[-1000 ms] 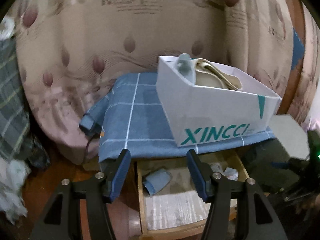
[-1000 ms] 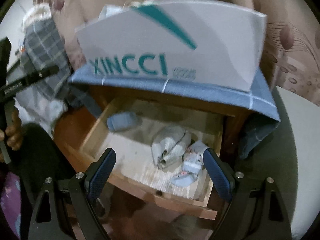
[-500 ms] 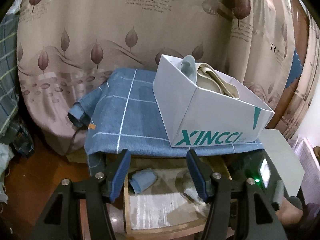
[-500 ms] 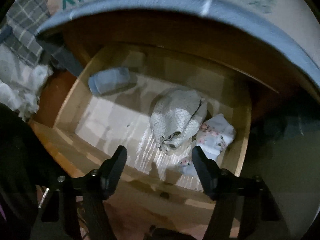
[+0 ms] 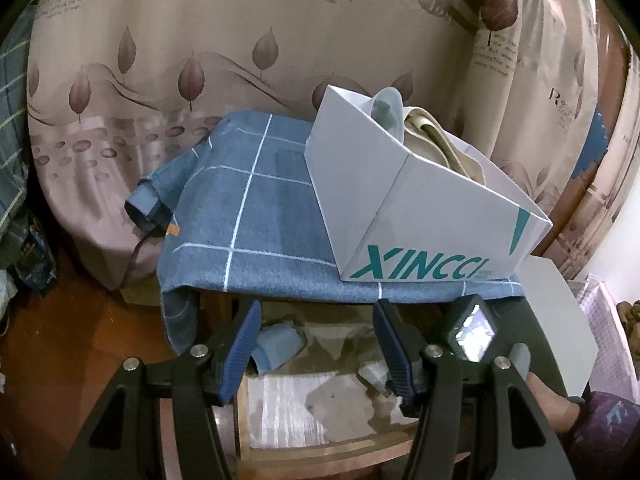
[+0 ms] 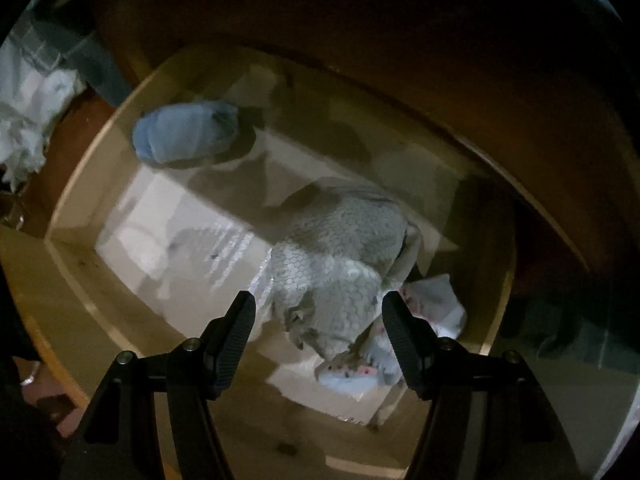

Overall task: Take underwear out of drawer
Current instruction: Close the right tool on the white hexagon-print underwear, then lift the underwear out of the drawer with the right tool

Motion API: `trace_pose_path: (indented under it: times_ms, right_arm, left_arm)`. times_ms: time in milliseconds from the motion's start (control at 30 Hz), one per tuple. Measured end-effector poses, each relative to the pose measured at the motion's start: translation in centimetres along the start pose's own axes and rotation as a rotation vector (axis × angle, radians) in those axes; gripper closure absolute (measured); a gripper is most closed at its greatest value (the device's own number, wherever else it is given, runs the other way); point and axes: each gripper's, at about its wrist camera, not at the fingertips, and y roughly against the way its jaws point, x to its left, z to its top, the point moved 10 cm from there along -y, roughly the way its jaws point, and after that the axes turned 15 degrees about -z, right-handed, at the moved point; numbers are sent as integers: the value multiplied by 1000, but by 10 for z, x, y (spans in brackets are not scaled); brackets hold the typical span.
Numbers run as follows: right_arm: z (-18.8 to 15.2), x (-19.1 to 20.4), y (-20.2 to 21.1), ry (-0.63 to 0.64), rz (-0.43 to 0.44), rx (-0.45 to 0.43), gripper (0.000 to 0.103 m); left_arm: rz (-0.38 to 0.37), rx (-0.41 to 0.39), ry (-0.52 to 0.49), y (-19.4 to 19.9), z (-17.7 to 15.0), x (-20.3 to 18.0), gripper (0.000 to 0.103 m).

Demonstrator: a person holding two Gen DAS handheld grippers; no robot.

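Note:
The wooden drawer [image 6: 72, 264] stands pulled out with three pieces of underwear in it. A blue roll [image 6: 186, 136] lies at its far left. A grey honeycomb-patterned bundle [image 6: 340, 256] lies in the middle, partly on a white floral piece [image 6: 432, 304]. My right gripper [image 6: 319, 300] points steeply down over the grey bundle, which lies between and below its open jaws; the pads are not pressing it. My left gripper [image 5: 318, 312] hovers open and empty above the drawer, with the blue roll [image 5: 280, 346] beside its left finger.
A white XINCCI box [image 5: 420, 220] holding shoes sits on a blue checked cloth [image 5: 248, 220] that covers the cabinet top above the drawer. A leaf-patterned curtain [image 5: 200, 40] hangs behind. A person's hand [image 5: 548, 404] holds the right gripper's body [image 5: 472, 332].
My right gripper has sunk into the drawer towards the grey bundle, and its jaws have narrowed. The left view has tilted up a little and shows more curtain.

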Motion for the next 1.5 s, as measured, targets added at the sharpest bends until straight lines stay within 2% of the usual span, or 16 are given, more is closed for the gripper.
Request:
trace_pose_path:
  times_ms: [167,200,300,533,667,800,967,1200,1367,1433,1500]
  right_arm:
    - [-1,10,-15,88,-76,28,70]
    - [-2,10,-16,96,-89,37,87]
    - [-2,15,-10,116,-91,12,95]
    - [4,63,66,178,-65,-199,96]
    - [2,85,83,218,-69,-256,96]
    - [1,83,88,211,-69,-279,96]
    - [-4,64,84,90,4,-242,96]
    - [-11,16,60,-128,110,-154,96]
    - [-16,8,46,-200,170,-106,96]
    - [-18,11,41,-222,224,-72,93]
    - [-18,5,40,-262,233,-66,86]
  left_arm:
    - [-7,22,10,-6,-4,0,43]
    - [-8,24,11,-6,-4,0,43]
    - [-4,36,14,-7,-5,2,43]
    - [-11,41,51,-8,-7,9,43]
    - [-3,50,63,-9,-9,12,43]
    - [5,49,61,-9,-9,13,43]
    - [13,62,59,-11,-11,13,43]
    - [-1,71,70,-11,-12,13,43]
    - [-15,81,102,-12,-14,17,43]
    - [-21,80,111,-11,-14,18,43]
    - [-31,75,121,-10,-14,19,43]
